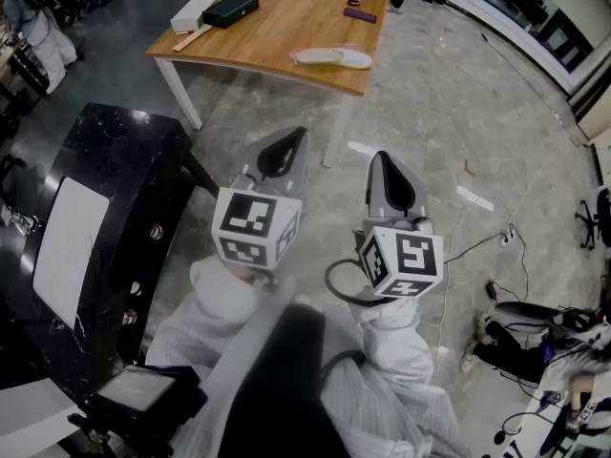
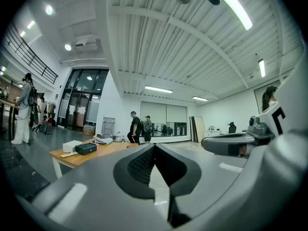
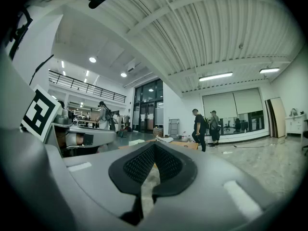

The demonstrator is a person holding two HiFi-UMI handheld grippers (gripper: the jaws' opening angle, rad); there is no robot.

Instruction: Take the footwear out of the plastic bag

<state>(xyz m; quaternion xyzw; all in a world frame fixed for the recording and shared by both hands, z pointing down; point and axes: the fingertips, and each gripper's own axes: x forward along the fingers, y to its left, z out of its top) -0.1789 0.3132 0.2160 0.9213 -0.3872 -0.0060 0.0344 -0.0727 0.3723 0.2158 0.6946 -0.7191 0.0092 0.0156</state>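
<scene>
In the head view a clear plastic bag with a pale slipper-like shoe inside [image 1: 330, 57] lies near the front edge of a wooden table [image 1: 286, 36]. My left gripper [image 1: 290, 139] and right gripper [image 1: 382, 158] are held side by side over the floor, well short of that table, pointing at it. Both are shut with nothing between the jaws. The left gripper view shows the shut jaws of the left gripper [image 2: 154, 146] with the table [image 2: 72, 159] beyond at the left. The right gripper view shows the right gripper [image 3: 154, 146] shut too. The bag is hidden in both gripper views.
On the table sit a black box [image 1: 230, 9], a white box [image 1: 192, 12] and a small dark object [image 1: 360, 14]. A black counter [image 1: 115, 189] stands at my left. Cables [image 1: 492, 241] trail on the floor at right. Two people [image 2: 135, 128] stand far behind the table.
</scene>
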